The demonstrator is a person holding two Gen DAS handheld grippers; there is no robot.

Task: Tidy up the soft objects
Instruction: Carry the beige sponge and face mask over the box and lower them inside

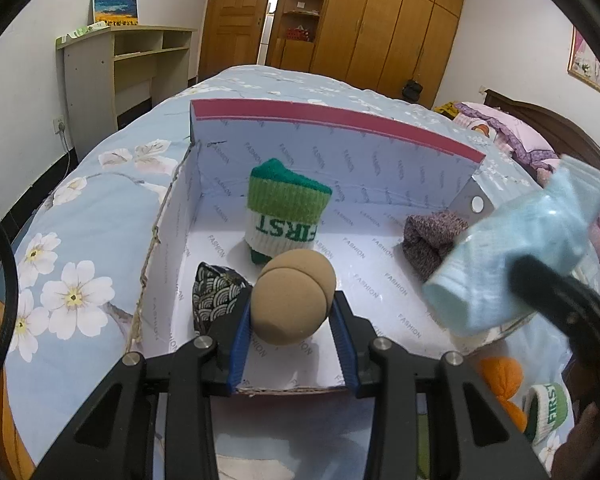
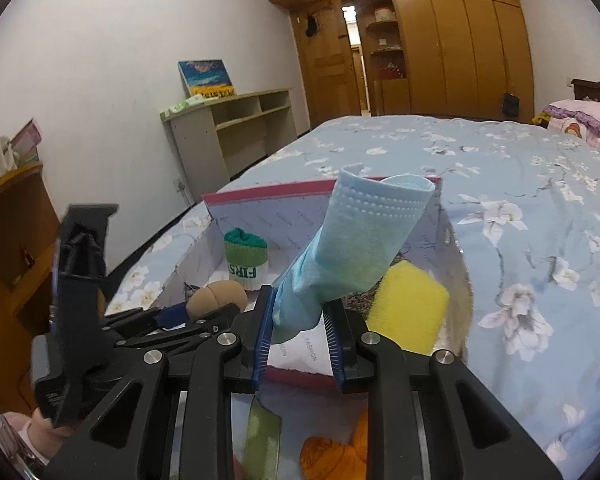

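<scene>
Nearest the left wrist camera, the left gripper (image 1: 292, 334) is clenched on a tan foam ball (image 1: 294, 296), its blue-padded fingers pressing the ball's two sides just above the near edge of the open cardboard box (image 1: 340, 136) that sits on the floral bed (image 1: 80, 240). The right gripper (image 2: 300, 320) grips the lower end of a light blue sock (image 2: 352, 248), which sticks up and tilts away over the same box. Outside the box, in front of its near wall, lie an orange soft item (image 1: 502, 380) and a green and white sock (image 1: 548, 406). Inside the box, at its near left, a dark wave-patterned pouch (image 1: 214, 292) rests just beside the ball. At the box's right side sit a yellow sponge (image 2: 408, 304) and a mottled purple knit bundle (image 1: 430, 240). Toward the box's back wall stands a rolled green sock marked FIRST (image 1: 286, 216). Beyond the box, the bed runs on toward a wooden wardrobe (image 1: 380, 28) and a pale shelf unit (image 1: 132, 64).
</scene>
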